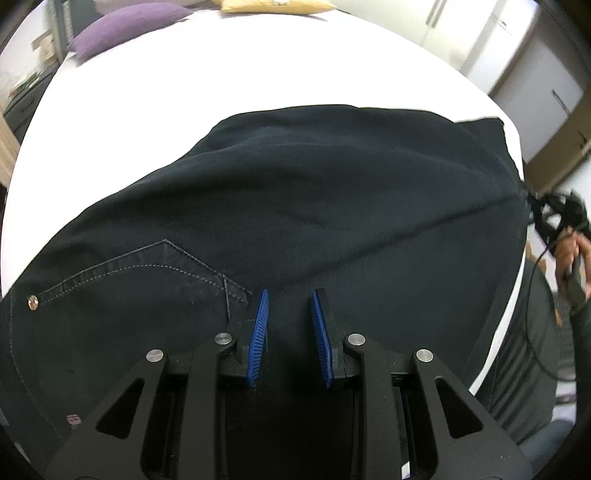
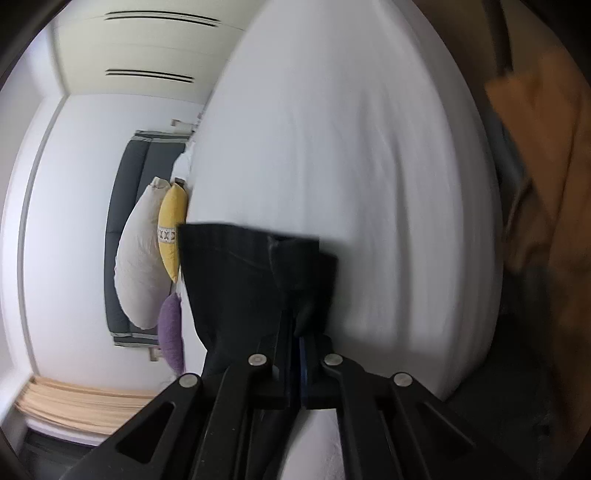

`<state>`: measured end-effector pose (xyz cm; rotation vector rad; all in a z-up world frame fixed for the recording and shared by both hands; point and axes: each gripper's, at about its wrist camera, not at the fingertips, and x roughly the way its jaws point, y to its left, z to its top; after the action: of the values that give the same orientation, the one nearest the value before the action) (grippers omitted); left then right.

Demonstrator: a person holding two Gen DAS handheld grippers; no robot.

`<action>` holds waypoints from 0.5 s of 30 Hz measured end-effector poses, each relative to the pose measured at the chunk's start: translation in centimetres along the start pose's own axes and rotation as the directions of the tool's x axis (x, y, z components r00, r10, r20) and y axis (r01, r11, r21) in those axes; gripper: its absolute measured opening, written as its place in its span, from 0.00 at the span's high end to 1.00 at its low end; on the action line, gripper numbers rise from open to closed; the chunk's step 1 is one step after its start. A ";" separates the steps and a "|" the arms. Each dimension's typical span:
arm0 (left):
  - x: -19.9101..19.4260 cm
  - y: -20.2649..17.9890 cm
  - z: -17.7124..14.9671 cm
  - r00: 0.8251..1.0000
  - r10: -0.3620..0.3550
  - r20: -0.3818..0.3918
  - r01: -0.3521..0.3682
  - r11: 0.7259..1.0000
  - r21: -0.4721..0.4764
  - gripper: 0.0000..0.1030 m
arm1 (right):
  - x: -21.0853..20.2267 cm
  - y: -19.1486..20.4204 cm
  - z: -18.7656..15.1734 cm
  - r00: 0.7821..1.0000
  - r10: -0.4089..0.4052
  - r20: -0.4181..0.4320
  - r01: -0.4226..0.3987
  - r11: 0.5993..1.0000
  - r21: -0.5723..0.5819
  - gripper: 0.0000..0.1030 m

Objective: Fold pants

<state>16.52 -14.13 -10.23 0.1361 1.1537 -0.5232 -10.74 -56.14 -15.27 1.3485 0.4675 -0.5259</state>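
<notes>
On the bed (image 1: 122,88), w/ its white sheet, the dark navy pants (image 1: 295,206) lie spread flat, covering most of the near half of the bed. Back pocket (image 1: 147,273) w/ light stitching faces up at the pants' near-left part; 1 copper rivet (image 1: 33,302) sits at the pocket's outer corner. A long seam crease runs across the pants from near-centre out to their far-right corner.

Left gripper (image 1: 289,332) hovers just over the near edge of the pants, right beside the pocket. Its jaws are parted, blue ribbed pads (image 1: 258,336) apart w/ dark cloth showing between them, nothing pinched; can't tell if the tips touch the fabric.

Right gripper (image 2: 297,354) is at the pants' right end, off the bed's edge, held in the person's hand (image 1: 570,254). Its jaws are clenched on a bunch of pants fabric (image 2: 255,280); the cloth fans out from the jaws toward the sheet. That view is rolled sideways & motion-blurred.

Beyond the pants, at the head of the bed: purple pillow (image 1: 125,26), yellow pillow (image 1: 273,5), & a big off-white pillow (image 2: 140,258) against a dark grey headboard (image 2: 127,206). White cupboards (image 1: 517,66) stand past the pants' right side.
</notes>
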 end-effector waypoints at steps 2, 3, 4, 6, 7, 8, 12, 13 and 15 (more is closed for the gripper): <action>-0.1 0.1 -0.2 1.000 -0.015 -0.002 0.015 1.000 0.019 0.77 | -0.9 0.7 1.3 0.999 -0.037 0.033 0.039 0.998 -0.058 0.96; -0.1 0.1 -0.4 1.000 -0.017 -0.004 0.017 0.999 0.027 0.77 | -1.2 0.7 1.9 0.998 -0.057 0.025 0.058 0.997 -0.056 0.92; -0.4 0.0 -0.5 1.000 -0.014 -0.006 0.015 0.999 0.036 0.77 | -1.8 0.8 2.3 0.994 -0.101 0.033 0.103 0.994 -0.049 0.78; -0.7 -0.3 -1.3 1.000 -0.001 -0.004 0.001 0.998 0.057 0.77 | -3.9 0.9 2.6 0.972 -0.216 0.091 0.220 0.975 -0.030 0.66; -1.0 -0.4 -1.7 1.000 0.003 -0.001 -0.003 0.998 0.064 0.77 | -4.9 1.2 2.6 0.968 -0.223 0.115 0.229 0.973 -0.039 0.66; -1.3 -0.6 -2.1 1.000 0.011 0.004 -0.011 0.998 0.066 0.77 | -5.5 1.7 2.4 0.967 -0.219 0.127 0.227 0.972 -0.059 0.66; -2.3 -1.8 -3.3 1.000 -0.016 0.023 0.015 0.998 0.059 0.77 | -2.8 6.9 -1.4 0.998 -0.009 -0.068 -0.007 0.973 -0.230 0.66; -2.4 -1.9 -3.5 1.000 -0.017 0.024 0.016 0.998 0.059 0.77 | -0.9 8.6 -3.3 0.983 0.050 -0.177 -0.097 0.958 -0.268 0.66; -2.3 -2.1 -4.1 1.000 -0.018 0.019 0.017 0.998 0.055 0.77 | 2.6 11.2 -7.4 0.922 0.124 -0.368 -0.243 0.923 -0.299 0.66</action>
<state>11.43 -13.71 -9.50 0.1680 1.1224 -0.5713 -2.01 -47.54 -9.19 1.1340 0.6744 -0.0399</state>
